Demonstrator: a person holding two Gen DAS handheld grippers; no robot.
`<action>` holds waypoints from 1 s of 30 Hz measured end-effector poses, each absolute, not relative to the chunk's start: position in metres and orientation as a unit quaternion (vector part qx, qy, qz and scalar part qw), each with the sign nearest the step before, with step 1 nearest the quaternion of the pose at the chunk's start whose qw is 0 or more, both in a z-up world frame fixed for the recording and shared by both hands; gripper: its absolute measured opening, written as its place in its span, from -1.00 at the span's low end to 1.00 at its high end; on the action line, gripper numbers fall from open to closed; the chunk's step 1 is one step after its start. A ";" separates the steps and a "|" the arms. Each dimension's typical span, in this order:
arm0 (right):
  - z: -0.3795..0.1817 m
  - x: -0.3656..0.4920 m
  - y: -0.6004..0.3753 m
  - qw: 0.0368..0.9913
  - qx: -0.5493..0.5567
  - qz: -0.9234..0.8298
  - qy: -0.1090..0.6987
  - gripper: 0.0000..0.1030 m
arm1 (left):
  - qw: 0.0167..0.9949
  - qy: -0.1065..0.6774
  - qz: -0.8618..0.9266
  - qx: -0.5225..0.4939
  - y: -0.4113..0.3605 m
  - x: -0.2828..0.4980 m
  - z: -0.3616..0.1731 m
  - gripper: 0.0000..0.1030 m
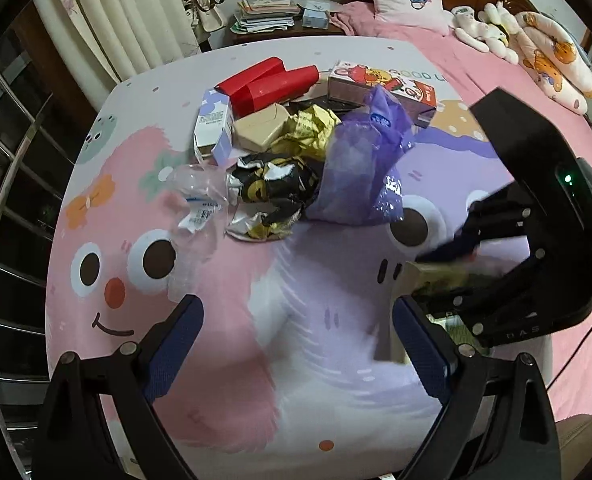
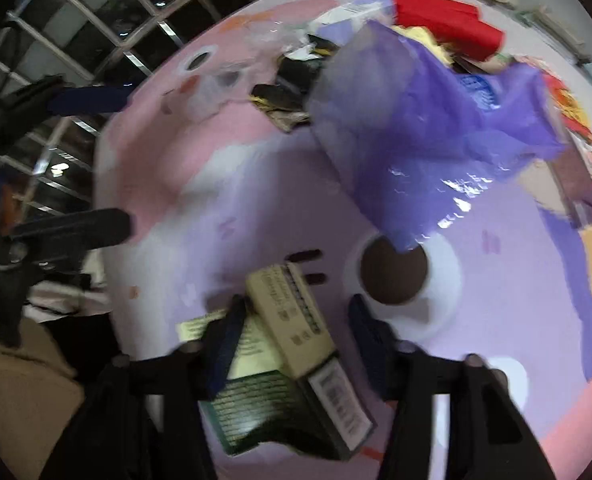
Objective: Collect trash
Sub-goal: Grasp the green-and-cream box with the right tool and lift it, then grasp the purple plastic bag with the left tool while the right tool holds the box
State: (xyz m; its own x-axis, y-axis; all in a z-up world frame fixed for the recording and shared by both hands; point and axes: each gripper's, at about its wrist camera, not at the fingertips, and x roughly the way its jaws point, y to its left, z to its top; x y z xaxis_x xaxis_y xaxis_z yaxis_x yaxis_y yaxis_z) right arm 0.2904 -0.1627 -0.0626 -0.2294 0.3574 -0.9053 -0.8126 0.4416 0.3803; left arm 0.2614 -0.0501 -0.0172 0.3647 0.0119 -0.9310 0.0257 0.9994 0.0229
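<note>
Glossy purple plastic bag (image 1: pixel 360 168), matt cardboard box (image 2: pixel 292 312), crinkled foil wrapper (image 1: pixel 272 188), soft printed cloth blanket (image 1: pixel 200 360)

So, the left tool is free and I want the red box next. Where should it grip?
Judging by its pose, grip the red box across its narrow width at the open near-left end, coming from above: it lies long and flat atop the pile, its sides exposed.

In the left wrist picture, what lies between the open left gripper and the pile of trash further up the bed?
Only bare printed bedsheet. Between the left gripper and the crumpled black-and-yellow wrapper at the pile's near edge, the left wrist view shows nothing else.
</note>
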 end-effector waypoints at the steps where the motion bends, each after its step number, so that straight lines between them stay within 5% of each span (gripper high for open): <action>1: -0.063 0.290 -0.163 0.585 -0.182 0.501 0.611 -0.42 | 0.826 0.563 -0.003 0.017 -0.050 0.265 -0.017 0.83; 4: -0.057 0.286 -0.168 0.586 -0.178 0.513 0.602 -0.54 | 0.828 0.560 -0.004 0.018 -0.052 0.275 -0.014 0.83; 30: -0.032 0.341 -0.305 0.765 0.023 0.252 0.592 -0.55 | 0.828 0.542 -0.062 0.126 -0.145 0.414 -0.018 0.83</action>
